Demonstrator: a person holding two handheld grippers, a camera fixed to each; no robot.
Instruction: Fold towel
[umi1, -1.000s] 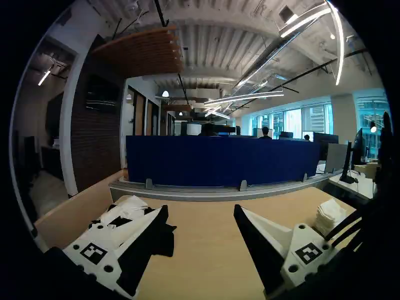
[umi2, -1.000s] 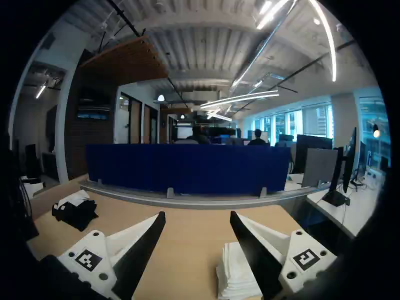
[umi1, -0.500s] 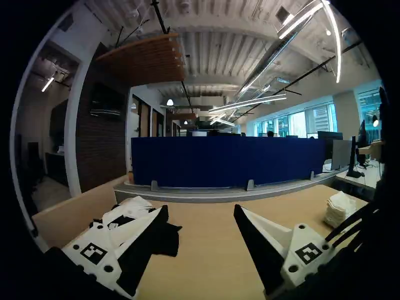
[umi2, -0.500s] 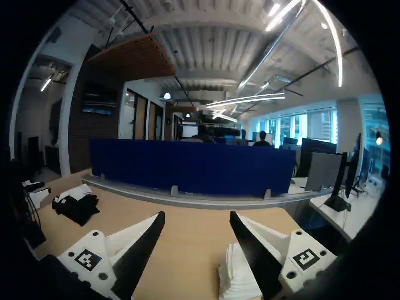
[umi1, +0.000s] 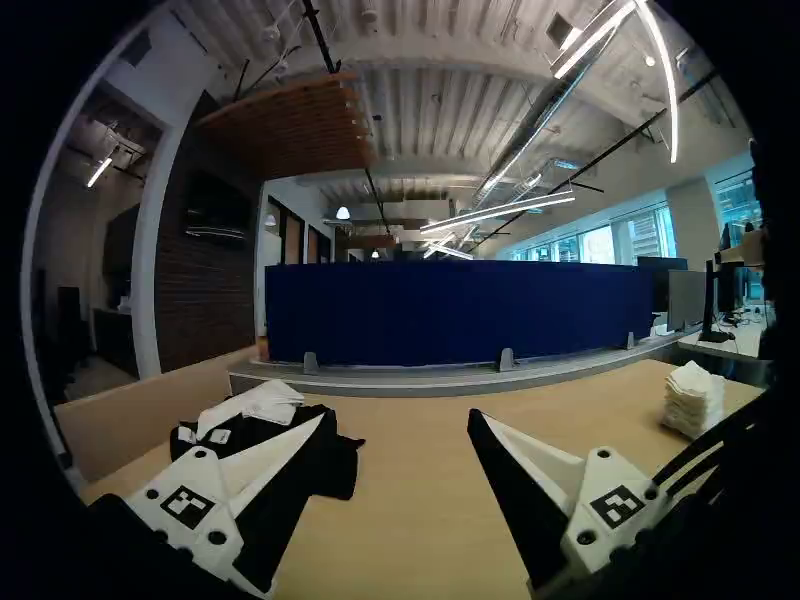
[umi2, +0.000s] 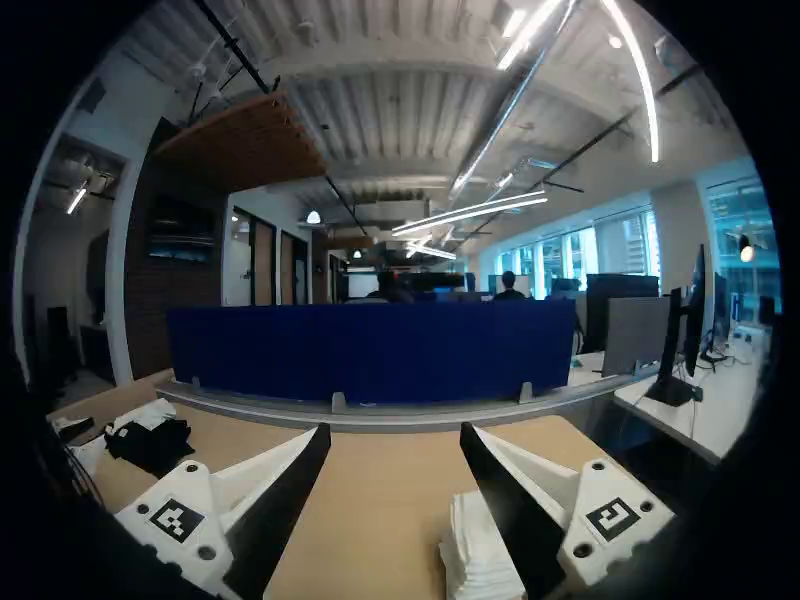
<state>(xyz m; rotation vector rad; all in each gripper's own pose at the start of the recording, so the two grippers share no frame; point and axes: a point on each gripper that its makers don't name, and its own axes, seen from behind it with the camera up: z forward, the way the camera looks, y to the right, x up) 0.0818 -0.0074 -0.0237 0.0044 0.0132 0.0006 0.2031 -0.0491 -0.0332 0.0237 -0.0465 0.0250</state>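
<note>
While left tongs and right tongs hover open, empty, folding hasn't begun. Next, probably reach the dark towel heap.

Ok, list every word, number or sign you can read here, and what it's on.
No readable words or numbers.
Left gripper: square black-and-white code markers, patterns, not text.
Right gripper: same kind of markers.
White tags on the black towel pile: too small to read.
</note>
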